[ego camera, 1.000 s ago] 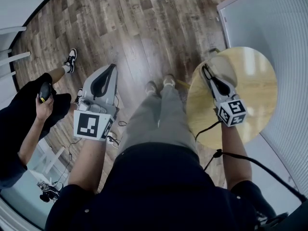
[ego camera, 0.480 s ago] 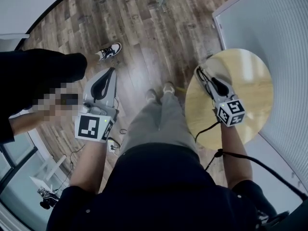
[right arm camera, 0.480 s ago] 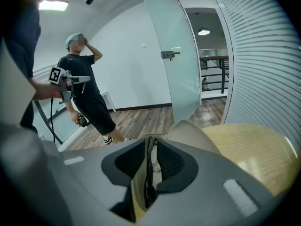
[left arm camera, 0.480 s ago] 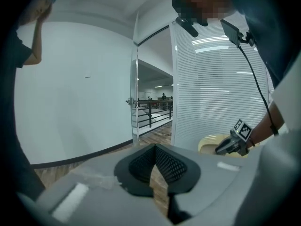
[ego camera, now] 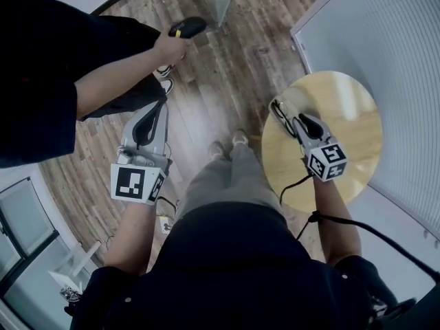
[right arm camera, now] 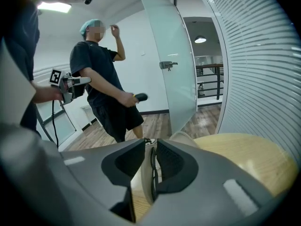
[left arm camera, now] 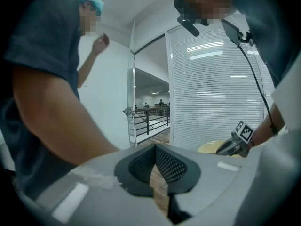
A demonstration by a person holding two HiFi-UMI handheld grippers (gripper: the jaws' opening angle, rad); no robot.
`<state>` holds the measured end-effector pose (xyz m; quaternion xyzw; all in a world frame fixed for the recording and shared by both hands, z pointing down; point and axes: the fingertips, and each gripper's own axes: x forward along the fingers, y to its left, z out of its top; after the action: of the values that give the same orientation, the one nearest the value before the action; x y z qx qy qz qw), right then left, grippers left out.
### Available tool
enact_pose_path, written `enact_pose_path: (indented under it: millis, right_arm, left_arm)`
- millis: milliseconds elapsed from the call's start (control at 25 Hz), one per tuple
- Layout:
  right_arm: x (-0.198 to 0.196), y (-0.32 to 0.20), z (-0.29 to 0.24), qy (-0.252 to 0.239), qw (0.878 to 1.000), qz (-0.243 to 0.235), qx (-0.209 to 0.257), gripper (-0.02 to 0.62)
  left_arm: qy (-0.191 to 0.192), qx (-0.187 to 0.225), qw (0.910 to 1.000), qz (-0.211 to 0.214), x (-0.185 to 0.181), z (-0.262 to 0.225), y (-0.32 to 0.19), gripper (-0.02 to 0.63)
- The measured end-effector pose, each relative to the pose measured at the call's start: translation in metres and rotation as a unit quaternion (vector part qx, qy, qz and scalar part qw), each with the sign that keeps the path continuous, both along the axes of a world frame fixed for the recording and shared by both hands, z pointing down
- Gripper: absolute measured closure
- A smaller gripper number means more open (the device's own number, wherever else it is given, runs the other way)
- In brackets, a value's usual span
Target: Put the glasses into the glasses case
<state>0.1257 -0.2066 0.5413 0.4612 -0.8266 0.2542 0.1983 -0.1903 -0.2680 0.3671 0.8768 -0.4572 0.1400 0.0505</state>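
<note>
The black-framed glasses (ego camera: 279,111) hang over the near left part of the round wooden table (ego camera: 344,136), pinched in my right gripper (ego camera: 287,114). In the right gripper view the thin black frame (right arm camera: 153,175) stands upright between the nearly closed pads of the right gripper (right arm camera: 151,147). A cream case (right arm camera: 184,136) lies on the table just beyond the jaws; it also shows as a pale shape, the case (ego camera: 297,99). My left gripper (ego camera: 160,106) hovers over the wooden floor, away from the table. Seen from its own camera, the left gripper (left arm camera: 154,149) is shut and holds nothing.
Another person (ego camera: 62,60) stands close on the left, holding a black controller (ego camera: 187,26). A wall of white blinds (ego camera: 385,40) runs behind the table. A glass door (right arm camera: 171,55) stands ahead. My legs (ego camera: 227,170) are between the two grippers.
The other person has walked from the lower left, past my left gripper, to the upper left. The right gripper edged slightly left over the table with the glasses; the left gripper stayed put.
</note>
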Motion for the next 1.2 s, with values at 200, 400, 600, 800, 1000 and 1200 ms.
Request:
enact_pose_path:
  millis: [200,400,600,800,1000,1200]
  right_arm:
    - [-0.001,0.006,-0.022,0.006,1.0,0.016,0.02,0.508]
    - [0.002,0.006,-0.05,0.011,0.998,0.034,0.046,0.508]
    - [0.003,0.013,-0.072,0.011,0.997,0.047,0.061,0.509]
    - [0.002,0.018,-0.1,0.011,0.994,0.061,0.085,0.509]
    - [0.008,0.025,-0.121,-0.011,0.991,0.082,0.109,0.509]
    - [0.003,0.033,-0.161,-0.036,0.983,0.093,0.153,0.511]
  left_arm:
    - [0.008,0.022,0.9997,0.011,-0.003,-0.021,0.003,0.603]
    - [0.017,0.045,0.9985,0.025,-0.002,-0.043,-0.001,0.603]
    - [0.026,0.06,0.9972,0.037,0.002,-0.061,-0.001,0.603]
    - [0.034,0.085,0.9945,0.051,0.006,-0.086,0.001,0.603]
    - [0.035,0.11,0.9916,0.058,0.013,-0.106,0.005,0.603]
    - [0.04,0.128,0.9893,0.057,0.011,-0.13,0.013,0.603]
